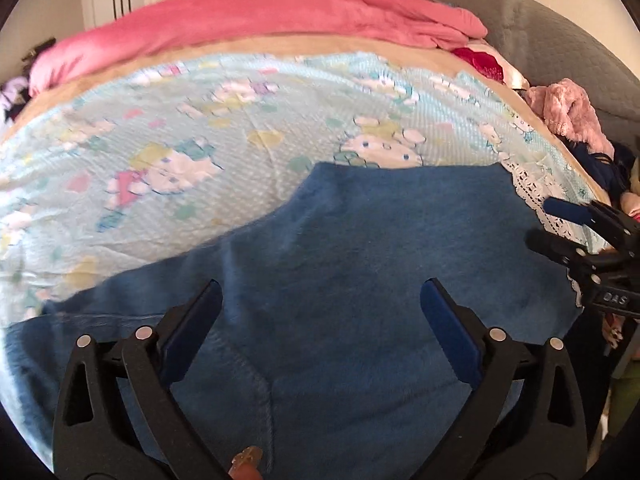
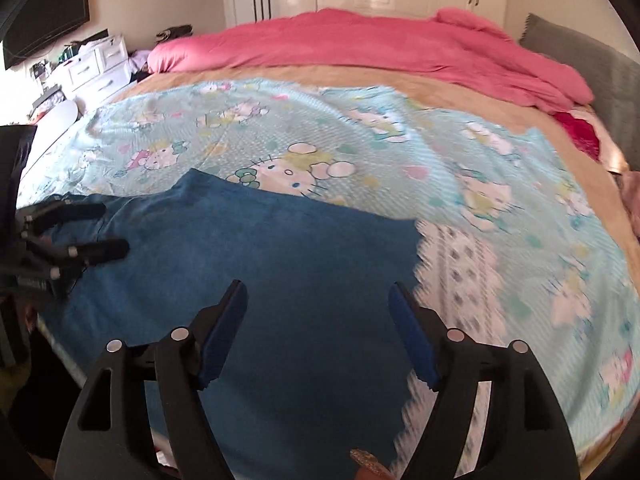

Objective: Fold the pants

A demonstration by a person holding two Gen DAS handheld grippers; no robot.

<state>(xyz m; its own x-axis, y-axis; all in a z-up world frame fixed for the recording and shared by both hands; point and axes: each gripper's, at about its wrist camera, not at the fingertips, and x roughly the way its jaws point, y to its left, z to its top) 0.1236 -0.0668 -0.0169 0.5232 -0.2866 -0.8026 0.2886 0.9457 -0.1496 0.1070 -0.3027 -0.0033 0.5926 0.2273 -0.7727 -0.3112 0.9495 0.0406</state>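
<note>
Right under both my grippers, left [image 1: 320, 300] & right [image 2: 318, 300], both wide open w/ nothing held, the blue pants [image 1: 360, 240] stretch off leftward, so left's closer.

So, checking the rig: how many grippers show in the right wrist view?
2: the right gripper at bottom centre, the left gripper at the left edge over the pants.

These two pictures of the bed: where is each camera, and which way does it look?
Left wrist view: sits on the left gripper, looking down over the blue pants across the bed; own open fingers show, the right gripper at the right edge.
Right wrist view: sits on the right gripper, looking down over the pants' right part; own open fingers show, the left gripper at the left edge.
Shared: pants, cartoon sheet, pink blanket.
</note>
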